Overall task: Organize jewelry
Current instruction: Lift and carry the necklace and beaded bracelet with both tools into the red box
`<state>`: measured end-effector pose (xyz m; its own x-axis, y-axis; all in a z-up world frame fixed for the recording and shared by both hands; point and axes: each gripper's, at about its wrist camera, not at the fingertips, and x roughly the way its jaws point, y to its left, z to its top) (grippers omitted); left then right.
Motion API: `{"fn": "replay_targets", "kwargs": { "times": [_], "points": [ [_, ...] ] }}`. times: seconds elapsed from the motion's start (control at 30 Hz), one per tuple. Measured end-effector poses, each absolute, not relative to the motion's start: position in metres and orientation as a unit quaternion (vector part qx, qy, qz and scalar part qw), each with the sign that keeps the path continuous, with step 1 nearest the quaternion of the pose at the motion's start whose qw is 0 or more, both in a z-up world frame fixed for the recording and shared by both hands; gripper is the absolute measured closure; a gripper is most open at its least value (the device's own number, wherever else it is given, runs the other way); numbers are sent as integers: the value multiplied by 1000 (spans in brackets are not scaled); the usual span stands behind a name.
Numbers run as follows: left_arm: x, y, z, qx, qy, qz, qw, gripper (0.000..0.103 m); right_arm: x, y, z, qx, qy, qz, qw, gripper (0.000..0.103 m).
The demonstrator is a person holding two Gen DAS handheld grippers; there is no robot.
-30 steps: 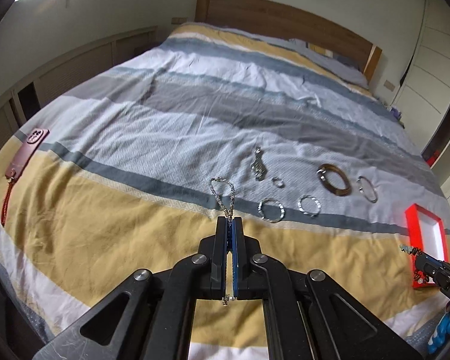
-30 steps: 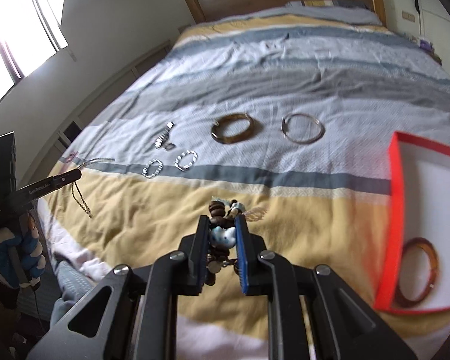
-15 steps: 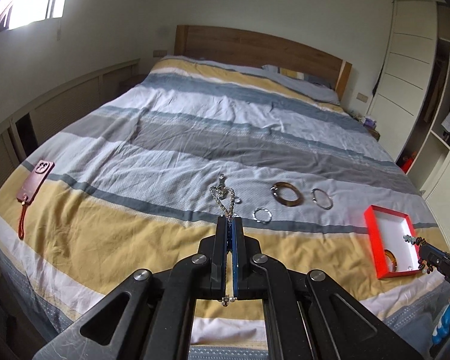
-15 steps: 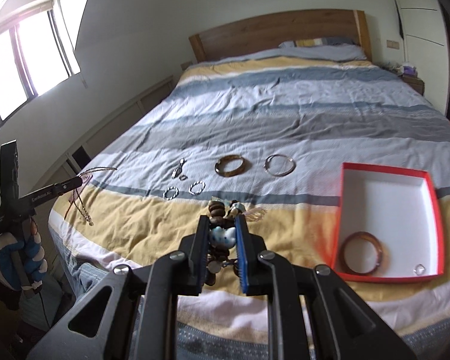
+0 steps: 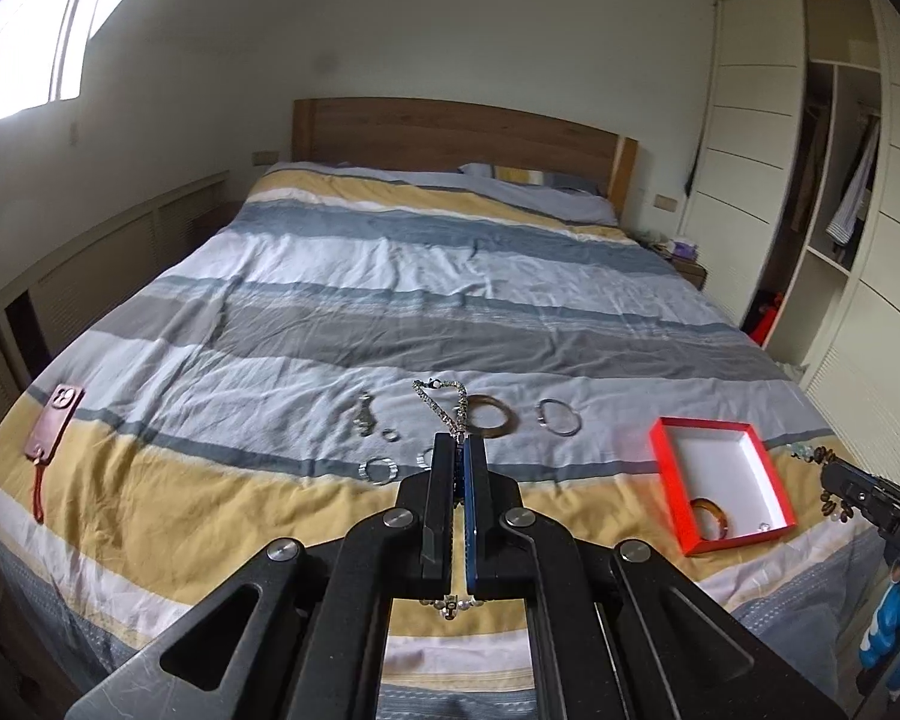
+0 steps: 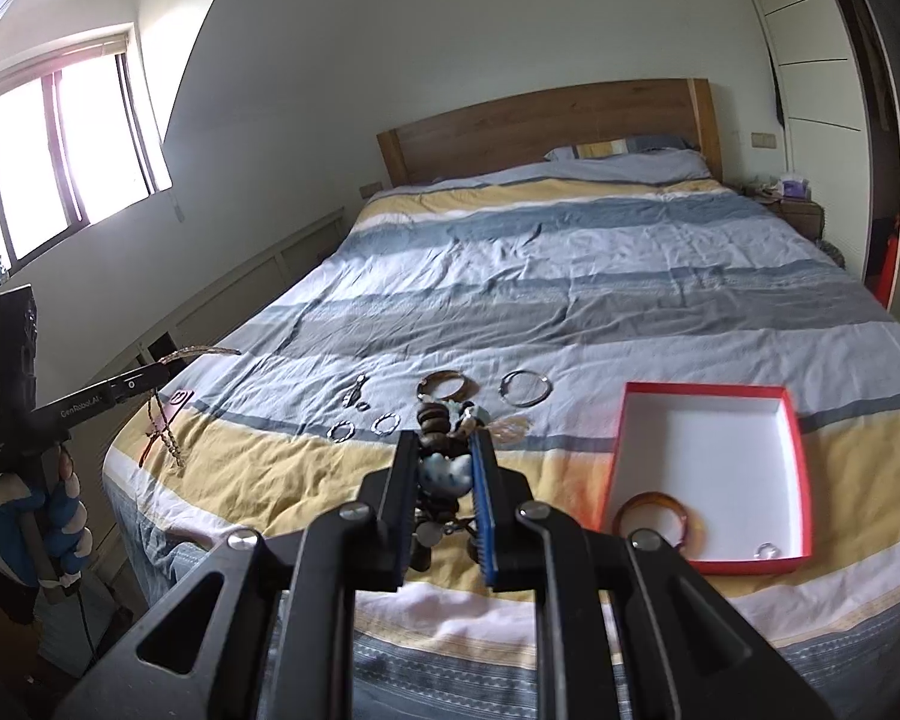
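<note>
From the left wrist, we see our left tool (image 5: 457, 450) pressed together on a silver chain (image 5: 444, 405), its loop dangling ahead of the tips and an end hanging below, lifted clear of the bed (image 5: 330, 312), probably for carrying to the red box (image 5: 669, 483), which already holds an amber bangle (image 5: 711, 516). From the right wrist, our right tool (image 6: 444, 450) pinches a beaded bracelet (image 6: 447, 468) — brown beads, pale blue charm — above the yellow stripe, while loose rings and bangles wait near the box (image 6: 621, 456).
</note>
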<state>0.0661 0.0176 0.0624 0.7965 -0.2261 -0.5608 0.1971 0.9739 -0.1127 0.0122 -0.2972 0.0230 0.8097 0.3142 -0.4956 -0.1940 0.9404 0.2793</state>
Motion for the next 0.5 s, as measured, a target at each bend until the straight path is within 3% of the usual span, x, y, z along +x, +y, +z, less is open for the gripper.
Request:
{"fn": "replay_targets", "kwargs": {
  "times": [0.5],
  "points": [
    [124,-165,53,12,341,-237,909,101,53,-417,-22,137,317,64,936,87]
  ]
}}
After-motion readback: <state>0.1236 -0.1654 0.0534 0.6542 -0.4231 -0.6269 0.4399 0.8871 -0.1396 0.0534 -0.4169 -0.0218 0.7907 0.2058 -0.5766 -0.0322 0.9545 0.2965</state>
